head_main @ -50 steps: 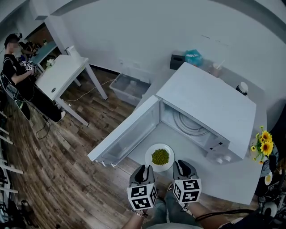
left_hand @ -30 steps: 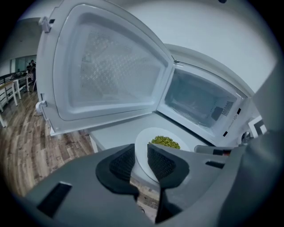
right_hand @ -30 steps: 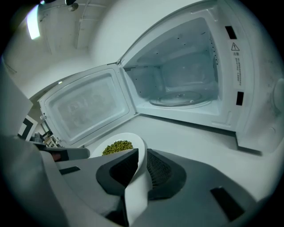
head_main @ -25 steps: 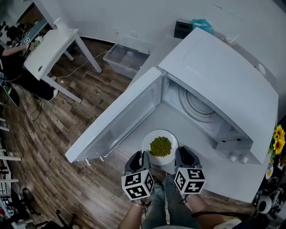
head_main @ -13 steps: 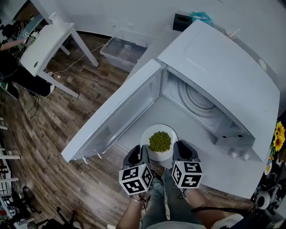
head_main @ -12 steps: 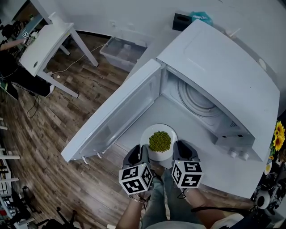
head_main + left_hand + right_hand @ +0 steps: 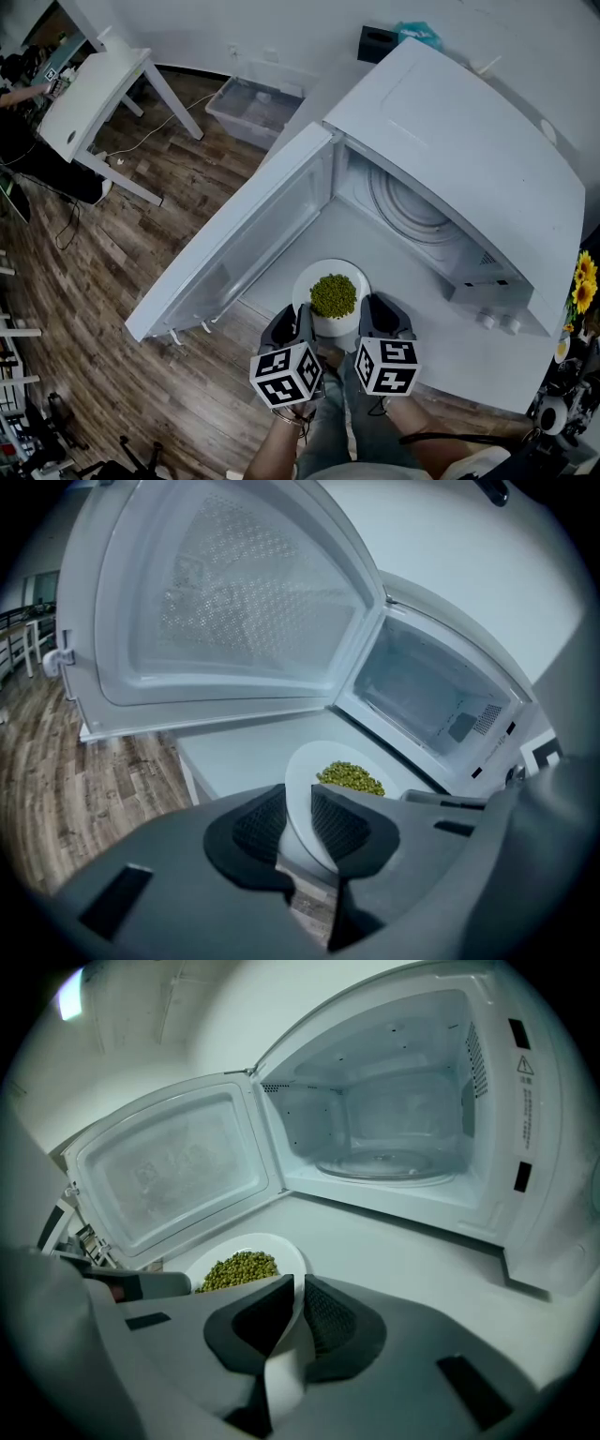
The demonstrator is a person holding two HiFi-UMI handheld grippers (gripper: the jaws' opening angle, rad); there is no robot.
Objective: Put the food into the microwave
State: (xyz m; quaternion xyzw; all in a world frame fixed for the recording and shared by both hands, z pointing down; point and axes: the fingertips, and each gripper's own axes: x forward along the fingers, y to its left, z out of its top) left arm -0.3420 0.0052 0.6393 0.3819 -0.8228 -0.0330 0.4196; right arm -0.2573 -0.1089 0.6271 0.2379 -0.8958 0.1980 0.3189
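A shallow white bowl (image 7: 330, 322) holding a heap of small green peas (image 7: 333, 294) sits low in the centre of the head view, at the near edge of a pale counter (image 7: 370, 246). No view settles whether it rests on the counter or hangs just above it.

The bowl looks rigid and glazed, so probably light but slippery at the rim and breakable if dropped. The peas are loose and would likely roll out if it tips, so it needs level carrying. Opposite sides of the rim are the sensible hold.

That is where both claws are. The left gripper (image 7: 296, 323) is clenched on the rim's left side, its ribbed pads pinching the thin wall from inside and out. The right gripper (image 7: 369, 319) grasps the right side the same way.

Beyond the bowl, toward the upper right, a white microwave (image 7: 450, 122) stands with its door (image 7: 234, 244) swung wide to the left. Its cavity is empty apart from a glass turntable (image 7: 408, 208).
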